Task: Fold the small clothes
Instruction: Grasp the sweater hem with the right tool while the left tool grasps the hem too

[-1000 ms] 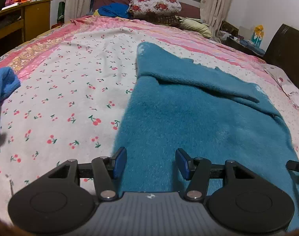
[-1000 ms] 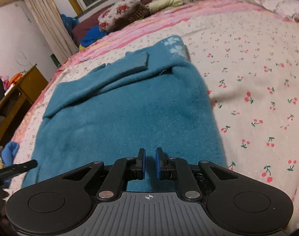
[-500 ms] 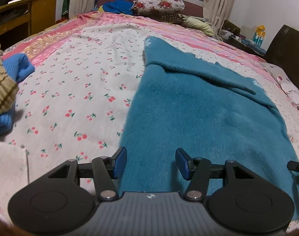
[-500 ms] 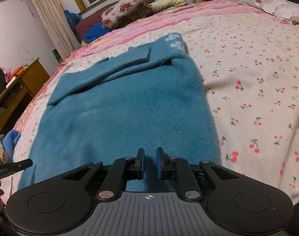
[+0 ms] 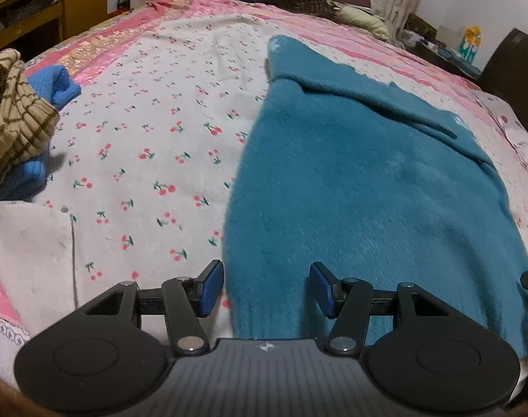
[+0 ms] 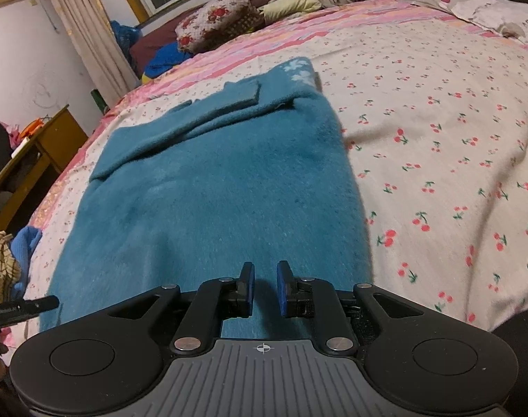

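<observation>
Left wrist view: the left claw (image 5: 266, 290), its blue pads spread wide and holding nothing, hangs over the near left corner of a teal sweater (image 5: 368, 191) laid flat on the cherry-print bed sheet (image 5: 142, 146). One pad sits over bare sheet, the other over knit, so the sweater's left edge runs between them. A sleeve (image 5: 378, 104) lies folded across the far part of the garment. A tan striped knit (image 5: 10, 118) and a bright blue garment (image 5: 60, 81) are piled well apart at the left.

Right wrist view: the right claw (image 6: 265, 286), pads drawn close with only a narrow gap and no cloth visibly caught, hovers above the sweater's near hem, inside its right edge. The folded sleeve's cuff (image 6: 241, 93) shows at the far end, by the white flower motif (image 6: 298, 71).

The step in hand looks to be taking the near hem at both corners for a fold away from the person. It would go best if the right claw opened first and shifted toward the right corner, both claws pinching every layer of the hem, then lifting together at even height so the fuzzy knit carries over without dragging the sleeve askew.
</observation>
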A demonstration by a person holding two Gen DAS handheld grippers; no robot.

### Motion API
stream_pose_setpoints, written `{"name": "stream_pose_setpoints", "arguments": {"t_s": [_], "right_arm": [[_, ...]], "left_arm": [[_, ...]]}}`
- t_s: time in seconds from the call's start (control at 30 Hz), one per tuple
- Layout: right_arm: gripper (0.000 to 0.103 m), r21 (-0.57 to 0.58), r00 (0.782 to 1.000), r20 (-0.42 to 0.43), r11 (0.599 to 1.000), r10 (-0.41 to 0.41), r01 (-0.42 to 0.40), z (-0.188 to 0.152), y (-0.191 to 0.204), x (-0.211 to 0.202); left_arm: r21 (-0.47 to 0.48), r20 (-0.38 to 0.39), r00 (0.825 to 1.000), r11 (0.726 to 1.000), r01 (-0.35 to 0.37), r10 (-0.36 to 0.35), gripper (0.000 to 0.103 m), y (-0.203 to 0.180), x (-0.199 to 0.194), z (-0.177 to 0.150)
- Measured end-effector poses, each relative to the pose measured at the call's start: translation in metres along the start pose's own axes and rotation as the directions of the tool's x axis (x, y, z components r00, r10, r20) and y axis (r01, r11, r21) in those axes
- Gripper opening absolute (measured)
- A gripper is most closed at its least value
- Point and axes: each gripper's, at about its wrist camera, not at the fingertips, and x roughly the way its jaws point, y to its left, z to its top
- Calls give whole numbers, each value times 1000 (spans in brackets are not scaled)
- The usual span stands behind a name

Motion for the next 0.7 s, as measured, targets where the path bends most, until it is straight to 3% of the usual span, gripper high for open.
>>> {"name": "stream_pose_setpoints", "arguments": {"t_s": [0.13,0.7], "right_arm": [[24,18,1000,-1,1000,-18,18,-5,-5,-11],[25,47,991,-27,990,-135,136,-21,-13,-40]], "left_arm": [[-1,-8,1000,1000,20,-20,60,-1,-3,-3],[-2,-14,999,999,49,-49,60,-1,-8,-8]]}}
